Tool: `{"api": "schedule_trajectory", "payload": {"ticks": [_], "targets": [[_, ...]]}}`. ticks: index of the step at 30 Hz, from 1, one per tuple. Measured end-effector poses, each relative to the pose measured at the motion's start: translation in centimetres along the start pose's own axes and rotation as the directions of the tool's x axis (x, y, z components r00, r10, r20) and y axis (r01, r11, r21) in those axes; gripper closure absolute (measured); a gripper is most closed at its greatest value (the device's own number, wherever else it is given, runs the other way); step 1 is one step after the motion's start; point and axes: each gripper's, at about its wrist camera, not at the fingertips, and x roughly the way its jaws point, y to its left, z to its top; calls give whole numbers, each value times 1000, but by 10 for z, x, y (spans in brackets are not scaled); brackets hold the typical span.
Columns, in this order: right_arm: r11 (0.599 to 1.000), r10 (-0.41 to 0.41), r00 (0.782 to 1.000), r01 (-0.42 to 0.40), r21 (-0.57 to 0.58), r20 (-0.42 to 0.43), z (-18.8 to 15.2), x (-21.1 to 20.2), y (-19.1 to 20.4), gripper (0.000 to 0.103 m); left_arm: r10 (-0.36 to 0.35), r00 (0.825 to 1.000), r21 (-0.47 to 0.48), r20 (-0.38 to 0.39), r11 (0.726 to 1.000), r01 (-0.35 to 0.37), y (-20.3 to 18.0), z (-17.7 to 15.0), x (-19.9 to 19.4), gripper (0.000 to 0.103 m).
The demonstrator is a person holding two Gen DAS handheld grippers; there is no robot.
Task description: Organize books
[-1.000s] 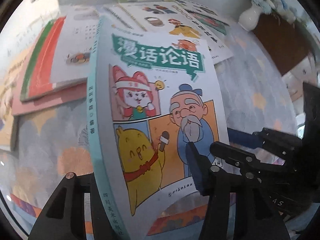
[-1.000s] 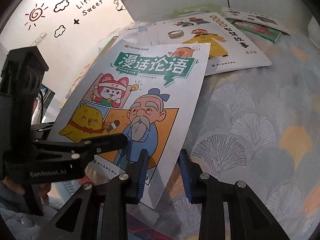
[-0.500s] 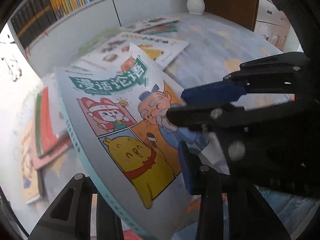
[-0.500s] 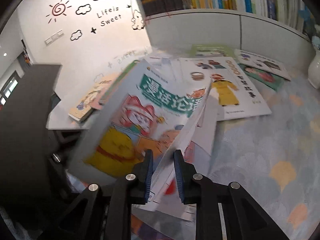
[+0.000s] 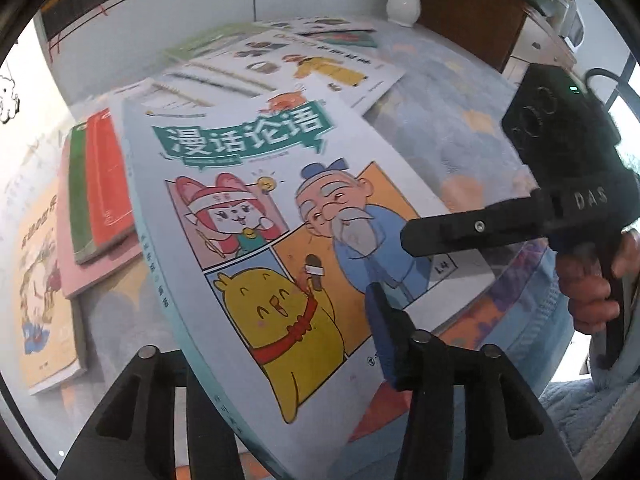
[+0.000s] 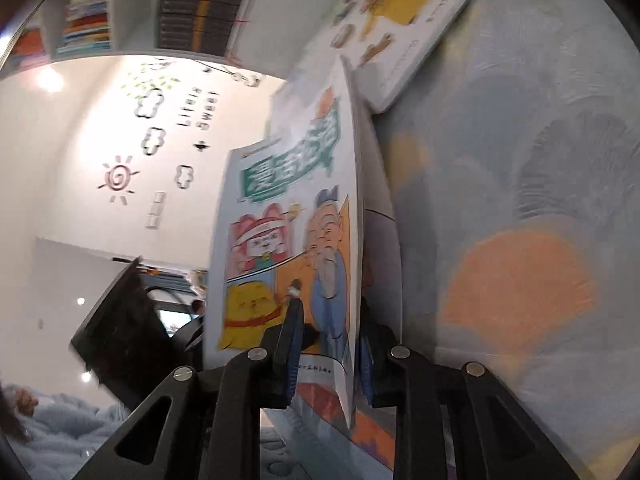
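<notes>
I am gripping the comic book (image 5: 256, 264) with both claws: left gripper (image 5: 280, 364) clenching its near spine edge; right gripper (image 6: 326, 360) clamping its right edge.

The comic book (image 5: 248, 216) hides the inner face of the left gripper's (image 5: 276, 344) left finger, and its lower corner runs off the frame. From the right wrist everything smears: the cover title and bookshelf (image 6: 192, 4) spines are unreadable.

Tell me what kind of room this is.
Probably a child's room or reading corner: packed bookshelves overhead, cartoon wall decals, and children's picture books such as the comic book on a patterned cloth.
</notes>
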Motion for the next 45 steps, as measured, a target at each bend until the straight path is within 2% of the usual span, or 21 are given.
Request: {"api": "schedule_trajectory", "payload": {"ticks": [2, 4, 5, 7, 9, 10, 16, 19, 23, 27, 31, 33, 37, 41, 45], "targets": [[998, -55, 998, 55, -34, 6, -1, 5, 10, 79, 2, 1000, 10, -7, 1000, -2, 0, 2, 3, 58], [973, -181, 984, 179, -143, -3, 0, 13, 33, 82, 26, 1000, 48, -4, 998, -26, -6, 3, 3, 58], [935, -272, 962, 263, -239, -6, -1, 20, 51, 83, 40, 999, 68, 0, 997, -40, -9, 3, 2, 58], [813, -437, 899, 399, -423, 8, -8, 35, 79, 89, 57, 998, 89, 7, 994, -58, -12, 2, -1, 58], [677, -550, 834, 476, -562, 43, -19, 50, 101, 90, 66, 998, 94, 12, 993, -67, -10, -1, -4, 58], [644, -573, 818, 490, -588, 54, -21, 55, 108, 90, 68, 997, 91, 20, 993, -70, -7, -4, -7, 58], [643, -525, 848, 453, -618, 75, -40, 77, 134, 91, 137, 988, 81, 66, 987, -142, 25, -29, -35, 59], [631, -507, 858, 435, -643, 83, -47, 105, 155, 91, 168, 982, 73, 87, 982, -175, 57, -45, -56, 59], [595, -477, 874, 402, -696, 97, -58, 142, 195, 91, 201, 973, 95, 116, 973, -213, 96, -63, -84, 59], [595, -456, 885, 381, -708, 94, -73, 182, 225, 91, 226, 967, 109, 116, 965, -239, 142, -90, -104, 59], [628, -444, 895, 341, -699, 38, -80, 240, 244, 91, 243, 969, 71, 50, 967, -246, 198, -119, -115, 58], [648, -432, 902, 319, -692, 11, -86, 274, 252, 91, 240, 971, 19, 6, 971, -240, 236, -136, -117, 59], [689, -431, 901, 292, -663, -52, -92, 335, 265, 91, 247, 968, -20, -47, 969, -248, 288, -164, -120, 58], [710, -434, 895, 270, -650, -103, -95, 374, 273, 91, 271, 961, -63, -61, 959, -275, 321, -181, -120, 57], [740, -430, 896, 278, -612, -114, -92, 391, 271, 91, 280, 959, -106, -47, 953, -284, 344, -186, -120, 55]]}}
